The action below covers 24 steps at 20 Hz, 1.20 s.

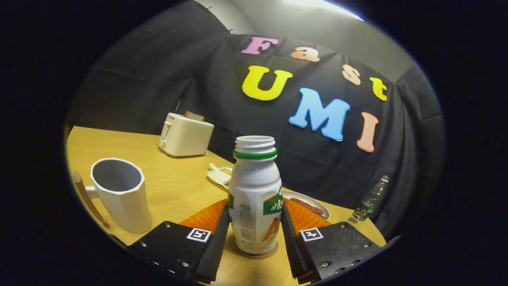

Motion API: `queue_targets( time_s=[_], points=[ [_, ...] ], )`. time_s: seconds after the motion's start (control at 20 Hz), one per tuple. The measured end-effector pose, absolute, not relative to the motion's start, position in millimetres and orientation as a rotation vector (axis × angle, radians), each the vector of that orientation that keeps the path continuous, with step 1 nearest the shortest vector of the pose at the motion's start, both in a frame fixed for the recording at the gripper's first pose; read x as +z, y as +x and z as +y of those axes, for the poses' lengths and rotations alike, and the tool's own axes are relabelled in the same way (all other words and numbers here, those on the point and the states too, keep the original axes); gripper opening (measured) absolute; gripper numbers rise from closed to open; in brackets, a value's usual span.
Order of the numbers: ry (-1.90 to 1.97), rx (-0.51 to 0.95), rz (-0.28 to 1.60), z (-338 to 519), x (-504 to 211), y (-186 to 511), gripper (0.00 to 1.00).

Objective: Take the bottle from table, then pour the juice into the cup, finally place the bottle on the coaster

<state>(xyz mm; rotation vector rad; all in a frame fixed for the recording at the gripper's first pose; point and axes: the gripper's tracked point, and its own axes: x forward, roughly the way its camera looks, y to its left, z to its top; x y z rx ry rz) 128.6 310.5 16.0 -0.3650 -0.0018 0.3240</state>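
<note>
A white juice bottle [254,198] with a green neck ring and no cap stands upright on a round cork coaster [256,255] on the wooden table [174,186]. My gripper [254,222] is shut on the bottle, one finger pressed against each side of its lower body. Left of the fingers stands a white faceted cup [119,194] with a wooden handle, its mouth open upward. I cannot see whether it holds any juice.
An orange mat [204,218] lies behind the bottle. Beyond it are a white plate [313,206] with food and a small white dish [220,174]. A cream toaster [185,135] stands at the back, and a clear plastic water bottle [371,200] stands near the table's right edge.
</note>
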Motion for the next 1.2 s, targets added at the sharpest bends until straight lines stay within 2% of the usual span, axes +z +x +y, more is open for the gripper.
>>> queue_targets(
  time_s=[0.3,0.95,1.1,1.15,1.2],
  points=[
    [-0.154,0.300,0.081,284.6,19.4,154.5,0.67],
    [-0.089,0.338,0.116,286.7,16.4,158.7,0.67],
    [-0.145,0.326,0.160,284.2,1.7,160.8,0.74],
    [-0.162,0.337,0.187,285.4,-7.1,160.3,0.80],
    [-0.157,0.350,0.197,286.6,-10.0,158.0,0.91]
  ],
)
